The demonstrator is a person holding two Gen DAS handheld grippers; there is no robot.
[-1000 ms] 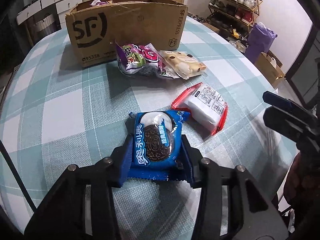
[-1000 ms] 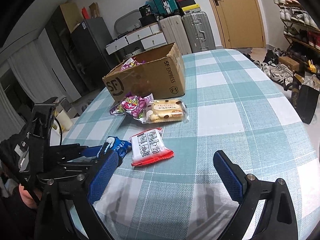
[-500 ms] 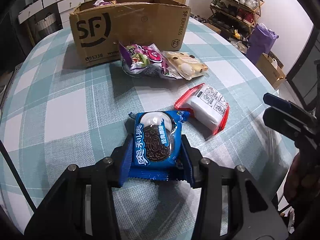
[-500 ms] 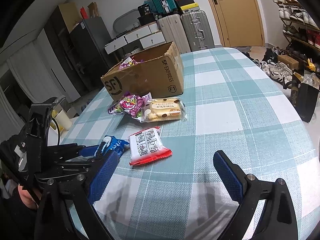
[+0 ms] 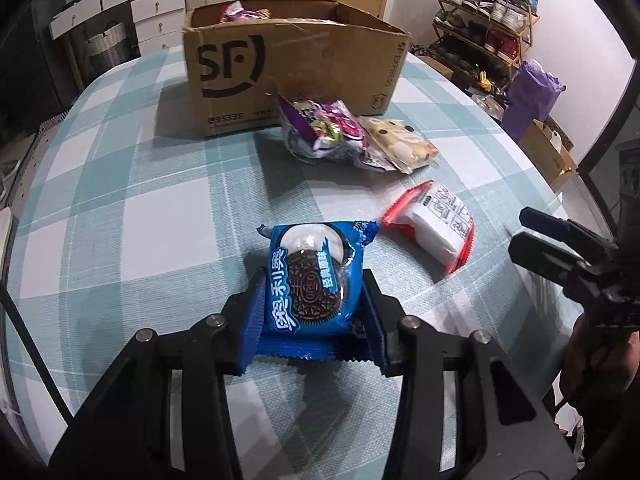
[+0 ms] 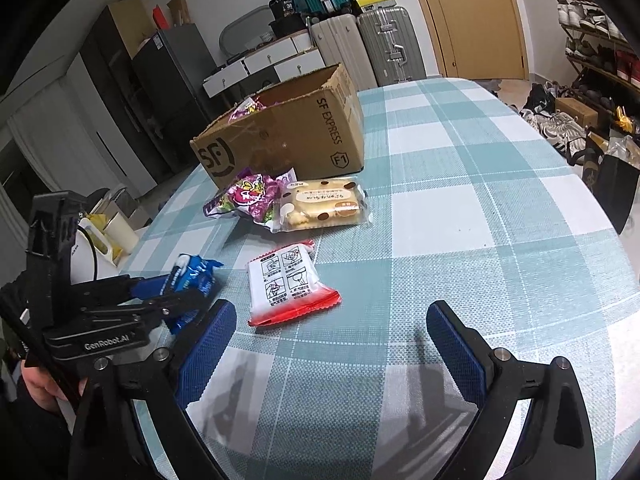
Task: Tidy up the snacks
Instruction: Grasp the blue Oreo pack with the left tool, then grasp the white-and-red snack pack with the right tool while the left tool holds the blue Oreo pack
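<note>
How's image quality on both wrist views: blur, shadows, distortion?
Left wrist view: Oreo pack sharp in the left gripper, cardboard box slightly soft, heavy fisheye bending of the table edge, dark vignette corners. Right wrist view: crisp overall, soft finger shadows on the cloth below the open right gripper, red-and-white packet legible, no strong glare.

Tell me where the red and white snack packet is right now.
The red and white packet lies flat on the checked tablecloth, ahead of the open right gripper, right of the Oreo pack in the left gripper.
</note>
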